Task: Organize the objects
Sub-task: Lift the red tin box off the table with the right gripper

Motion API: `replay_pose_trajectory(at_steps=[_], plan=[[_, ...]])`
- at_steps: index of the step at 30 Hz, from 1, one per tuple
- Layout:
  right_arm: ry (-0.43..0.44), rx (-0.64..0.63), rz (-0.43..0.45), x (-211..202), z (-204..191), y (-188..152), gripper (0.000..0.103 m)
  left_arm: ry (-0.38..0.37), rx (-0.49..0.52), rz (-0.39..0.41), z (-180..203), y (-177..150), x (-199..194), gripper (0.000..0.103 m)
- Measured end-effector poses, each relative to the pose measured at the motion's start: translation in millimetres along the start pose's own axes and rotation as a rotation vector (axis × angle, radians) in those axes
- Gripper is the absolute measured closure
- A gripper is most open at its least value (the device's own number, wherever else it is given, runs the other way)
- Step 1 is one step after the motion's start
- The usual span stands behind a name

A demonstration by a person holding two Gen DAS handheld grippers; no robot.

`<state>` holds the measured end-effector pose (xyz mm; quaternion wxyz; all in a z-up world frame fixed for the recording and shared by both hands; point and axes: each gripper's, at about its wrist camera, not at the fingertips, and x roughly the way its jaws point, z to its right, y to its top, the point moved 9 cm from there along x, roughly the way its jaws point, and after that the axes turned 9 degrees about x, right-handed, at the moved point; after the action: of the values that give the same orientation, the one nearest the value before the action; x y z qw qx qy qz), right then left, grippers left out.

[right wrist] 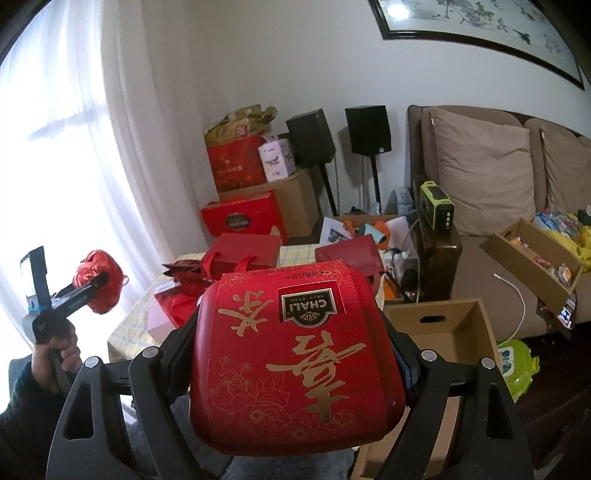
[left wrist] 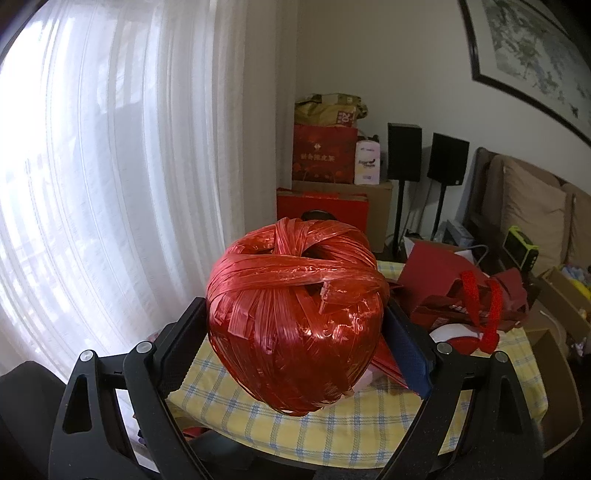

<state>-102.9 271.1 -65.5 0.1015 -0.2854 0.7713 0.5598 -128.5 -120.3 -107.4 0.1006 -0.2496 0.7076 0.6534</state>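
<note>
Two grippers in frame, both loaded. Largest first: brown sofa (right wrist: 480, 177) with cushions along right wall, framed painting (right wrist: 480, 26) above. White curtain (left wrist: 110, 166) filling left side, backlit. Desk (left wrist: 332, 432) with yellow checked cloth at centre, cluttered with red gift bags (right wrist: 240, 251). Open cardboard box (right wrist: 443, 332) on floor just right of desk, seen past right gripper. Stack of red boxes and cartons (right wrist: 243, 177) in far corner, two black speakers (right wrist: 369, 129) on stands beside it.

Right gripper (right wrist: 295, 347) clamped wide on red tea tin (right wrist: 295, 354), gold characters and dark badge on lid, pads pressing both sides, tin lifted clear of desk, above its near edge. Left gripper (left wrist: 295, 325) clamped wide on red ball of plastic twine (left wrist: 295, 314), fingers against both flanks, ball held up over desk's near left part, not touching cloth. Same ball (right wrist: 98, 286) and left gripper (right wrist: 96, 284) visible small at left from right camera, hand (right wrist: 66, 354) gripping handle, dark sleeve below.
</note>
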Motion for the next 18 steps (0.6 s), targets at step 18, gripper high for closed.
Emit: replay_pose_trajectory(at_steps=[18], plan=[[-0.037,0.016,0.009,-1.7,16.9,3.3,0.018,-0.040,-0.030,-0.014,4.0,1.5,-2.4,0.013]])
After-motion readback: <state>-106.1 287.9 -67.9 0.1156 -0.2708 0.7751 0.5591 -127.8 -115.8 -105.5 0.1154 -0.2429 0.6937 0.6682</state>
